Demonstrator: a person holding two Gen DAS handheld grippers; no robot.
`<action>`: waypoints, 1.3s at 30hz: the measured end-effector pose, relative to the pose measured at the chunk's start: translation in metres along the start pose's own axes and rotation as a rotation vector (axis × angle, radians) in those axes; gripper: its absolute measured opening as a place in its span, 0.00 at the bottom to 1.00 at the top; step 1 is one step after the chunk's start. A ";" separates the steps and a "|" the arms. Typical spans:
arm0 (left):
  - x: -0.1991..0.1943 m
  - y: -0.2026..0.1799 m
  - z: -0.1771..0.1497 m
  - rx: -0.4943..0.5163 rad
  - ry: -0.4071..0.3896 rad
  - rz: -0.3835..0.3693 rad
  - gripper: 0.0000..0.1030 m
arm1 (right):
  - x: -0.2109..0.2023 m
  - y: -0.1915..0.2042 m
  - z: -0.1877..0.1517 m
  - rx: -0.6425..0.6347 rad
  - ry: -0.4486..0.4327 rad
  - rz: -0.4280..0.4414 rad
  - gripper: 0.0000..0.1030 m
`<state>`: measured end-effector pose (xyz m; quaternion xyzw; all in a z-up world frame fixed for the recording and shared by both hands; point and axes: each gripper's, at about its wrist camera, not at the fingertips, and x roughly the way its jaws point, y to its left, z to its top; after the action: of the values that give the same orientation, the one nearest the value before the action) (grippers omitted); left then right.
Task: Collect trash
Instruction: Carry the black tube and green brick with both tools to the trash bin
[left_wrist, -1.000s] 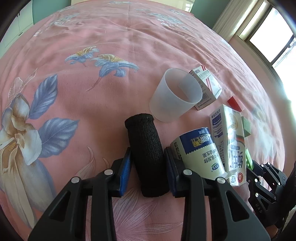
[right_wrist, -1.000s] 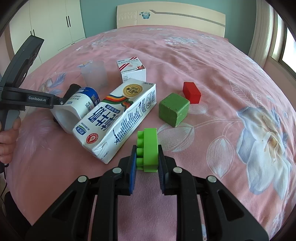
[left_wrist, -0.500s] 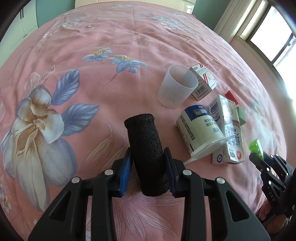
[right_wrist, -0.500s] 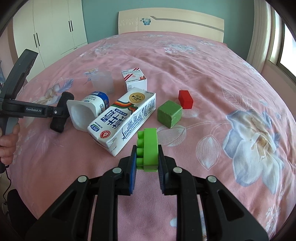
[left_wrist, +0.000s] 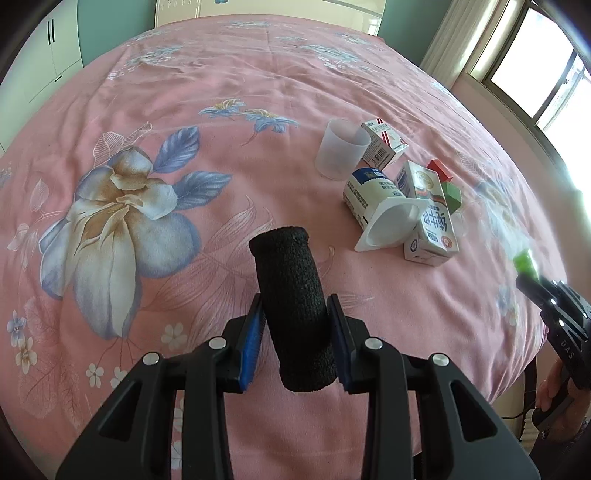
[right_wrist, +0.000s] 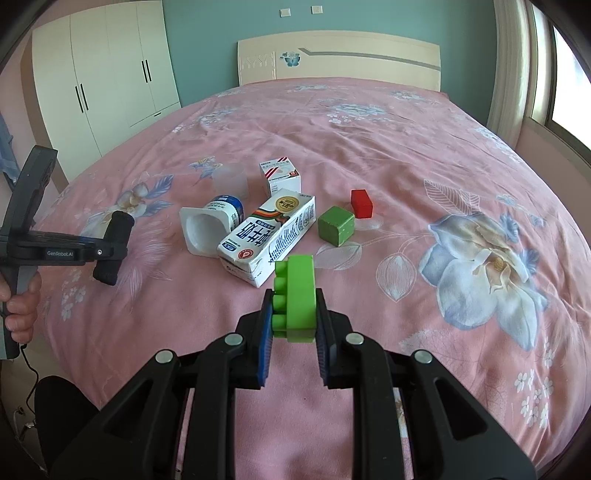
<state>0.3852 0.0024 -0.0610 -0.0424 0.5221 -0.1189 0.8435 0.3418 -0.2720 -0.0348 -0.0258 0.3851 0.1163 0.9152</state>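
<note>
Left tool (left_wrist: 295, 325): clenched on a black foam roll (left_wrist: 293, 310) that stood up between its blue pads, above the near edge of the bed (left_wrist: 221, 110).
Right tool (right_wrist: 293, 317): clamped on a green studded brick (right_wrist: 295, 299), studs to the left, also over the near edge.
Trash location: lying clustered mid-bed, toward the near edge and well apart from both tools.
Trash look: a blue-and-white yogurt cup (right_wrist: 210, 225) tipped on its side, mouth open and empty; a printed milk carton (right_wrist: 267, 236) lying flat against it, its corner dented; a frosted plastic cup (right_wrist: 229, 179) upright; a small red-and-white box (right_wrist: 282, 177) beside it.
Non-trash: a green cube (right_wrist: 336, 225) and a red block (right_wrist: 361, 203) just right of the carton.
Risk: the soft roll could slip from its pinch; the light empties could roll away if nudged; no bin in view.
</note>
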 end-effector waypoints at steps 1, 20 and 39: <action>-0.003 0.000 -0.006 -0.001 -0.002 0.000 0.35 | -0.004 0.002 -0.003 0.000 -0.004 0.004 0.21; -0.075 -0.014 -0.103 0.063 -0.059 -0.023 0.36 | -0.094 0.026 -0.049 -0.024 -0.061 0.042 0.21; -0.095 -0.043 -0.188 0.155 -0.039 -0.090 0.36 | -0.148 0.066 -0.126 -0.078 -0.053 0.058 0.21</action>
<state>0.1702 -0.0065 -0.0549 -0.0028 0.4925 -0.1957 0.8480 0.1385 -0.2537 -0.0158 -0.0471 0.3566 0.1584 0.9195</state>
